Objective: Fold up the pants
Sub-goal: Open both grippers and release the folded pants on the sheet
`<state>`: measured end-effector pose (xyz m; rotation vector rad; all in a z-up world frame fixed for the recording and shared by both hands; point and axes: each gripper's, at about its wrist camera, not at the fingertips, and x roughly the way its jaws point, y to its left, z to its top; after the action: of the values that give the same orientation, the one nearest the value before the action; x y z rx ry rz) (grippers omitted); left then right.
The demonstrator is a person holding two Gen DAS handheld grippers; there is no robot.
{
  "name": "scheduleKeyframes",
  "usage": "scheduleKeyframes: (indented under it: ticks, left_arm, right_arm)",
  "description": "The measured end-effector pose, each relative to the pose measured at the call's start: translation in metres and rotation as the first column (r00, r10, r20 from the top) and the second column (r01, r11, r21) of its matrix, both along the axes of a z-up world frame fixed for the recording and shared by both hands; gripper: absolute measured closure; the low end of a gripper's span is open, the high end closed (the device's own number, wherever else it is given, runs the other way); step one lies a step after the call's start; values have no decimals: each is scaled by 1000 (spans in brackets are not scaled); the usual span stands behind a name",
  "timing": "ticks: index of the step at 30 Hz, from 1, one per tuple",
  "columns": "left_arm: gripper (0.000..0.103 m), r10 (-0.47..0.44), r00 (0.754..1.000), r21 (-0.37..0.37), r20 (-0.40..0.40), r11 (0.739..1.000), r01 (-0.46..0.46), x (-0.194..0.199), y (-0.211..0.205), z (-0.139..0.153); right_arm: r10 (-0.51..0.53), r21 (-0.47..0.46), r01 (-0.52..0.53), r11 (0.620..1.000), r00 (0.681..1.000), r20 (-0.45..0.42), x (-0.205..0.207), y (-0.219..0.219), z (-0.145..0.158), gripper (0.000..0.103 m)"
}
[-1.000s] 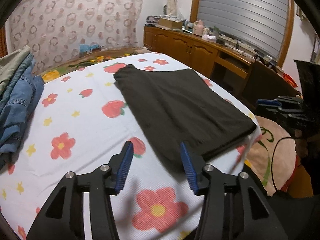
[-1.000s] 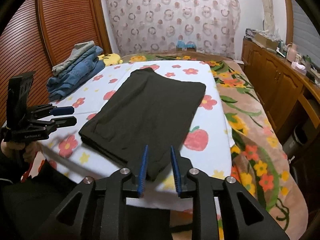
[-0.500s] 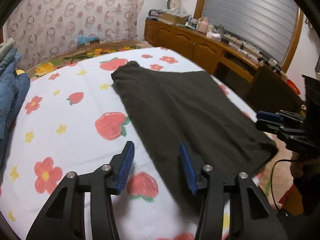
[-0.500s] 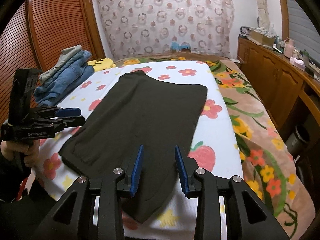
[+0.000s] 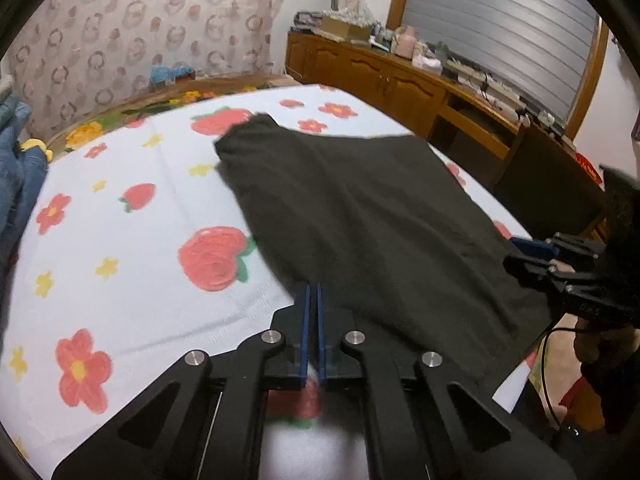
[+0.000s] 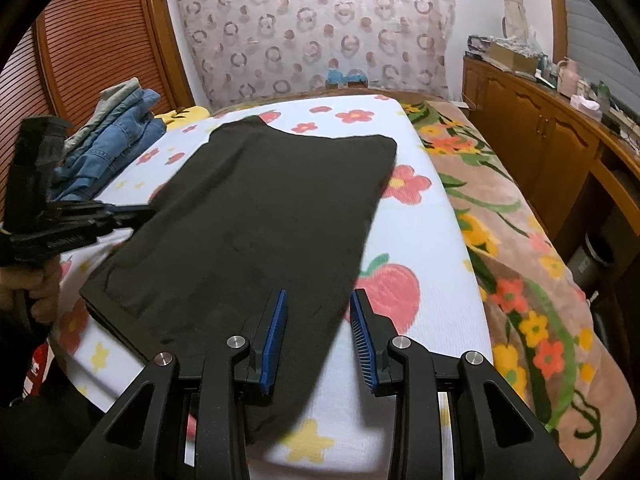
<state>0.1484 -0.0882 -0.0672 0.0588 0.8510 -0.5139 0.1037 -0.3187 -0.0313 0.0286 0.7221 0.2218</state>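
With the left tool [image 5: 313, 300] pressed together at the pants' [image 6: 256, 216] near edge and the right tool [image 6: 318, 320] apart over its near corner, a one-sided lift could skew the fold.

Bed under white fruit-and-flower sheet [image 6: 420, 224]; ring-patterned sheer curtain [image 6: 320, 28] behind; brown louvred wooden doors [image 6: 92, 48] one side, cluttered wooden sideboard [image 5: 384, 76] below grey slatted blind [image 5: 500, 20] opposite.

Black pants [image 6: 260, 216]; white sheet [image 5: 132, 280], red flowers, strawberries; jeans [image 6: 116, 136] seemingly blue denim
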Motion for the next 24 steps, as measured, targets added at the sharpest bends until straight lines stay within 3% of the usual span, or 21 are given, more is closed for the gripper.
scheduleKeyframes:
  ticks: [4,12,16,18,24]
  left_arm:
    - [99,51,998,-54,-22,997,-52,-1,17,0]
    - [99,75,997,-27,-29,997,-76,1,18,-2]
    - [79,90,995,-13,-32,996,-91,6,19,-2]
    - [61,90,996,-5,-23,996,-90,5,18,-2]
    - [54,82,997,3,-2,997,-82,-12,17,1]
  right_arm:
    - [1,5,-1,1000,1000,9,0,-3,0,69]
    - [4,1,-4,1000,1000,9,-1,-5,0,69]
    - [3,-2,-3,1000,1000,8,-1,-7,0,69]
    - [4,3,-4,1000,1000,10,-3,-8,1,69]
    - [21,5,-21,1000,1000,21,-15,-7,7,69]
